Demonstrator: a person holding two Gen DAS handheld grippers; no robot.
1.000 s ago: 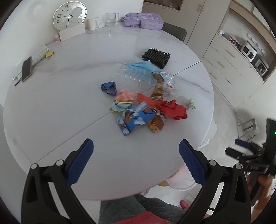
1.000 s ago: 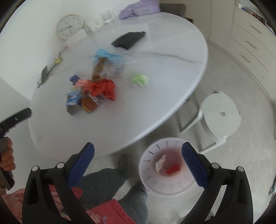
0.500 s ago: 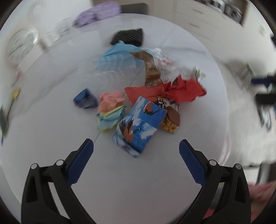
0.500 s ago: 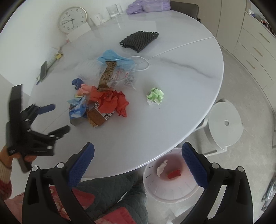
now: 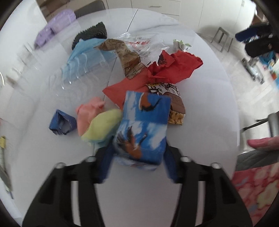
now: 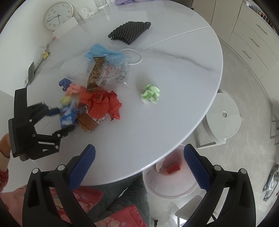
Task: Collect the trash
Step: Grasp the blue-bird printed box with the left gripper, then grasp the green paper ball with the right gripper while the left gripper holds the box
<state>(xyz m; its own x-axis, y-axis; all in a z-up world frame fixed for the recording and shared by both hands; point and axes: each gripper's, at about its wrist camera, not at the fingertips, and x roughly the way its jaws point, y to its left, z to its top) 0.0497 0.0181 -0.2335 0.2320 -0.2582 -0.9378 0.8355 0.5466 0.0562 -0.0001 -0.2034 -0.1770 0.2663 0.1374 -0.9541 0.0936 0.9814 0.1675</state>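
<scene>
A heap of trash lies on the white round table [image 6: 174,73]: a blue printed carton [image 5: 142,129], red crumpled paper [image 5: 174,69], snack wrappers [image 5: 174,108], pink and yellow paper wads [image 5: 97,120], a dark blue scrap [image 5: 61,123], a blue face mask [image 5: 83,54] and a clear bag. My left gripper [image 5: 137,164] is shut on the near end of the blue carton [image 6: 67,117], on the table; it also shows in the right wrist view [image 6: 59,118]. My right gripper [image 6: 137,167] is open and empty over the table's near edge. A green paper ball [image 6: 150,93] lies apart to the right.
A pinkish-white waste bin [image 6: 170,181] with two scraps in it stands on the floor under the table's edge. A white stool [image 6: 223,115] stands beside the table. A black mesh pouch [image 6: 129,32], clock [image 6: 57,15], glasses and phone [image 6: 31,73] sit at the far side.
My left gripper has dropped down to the heap and closed on the blue carton. My right gripper has moved a little closer to the table and stayed open.
</scene>
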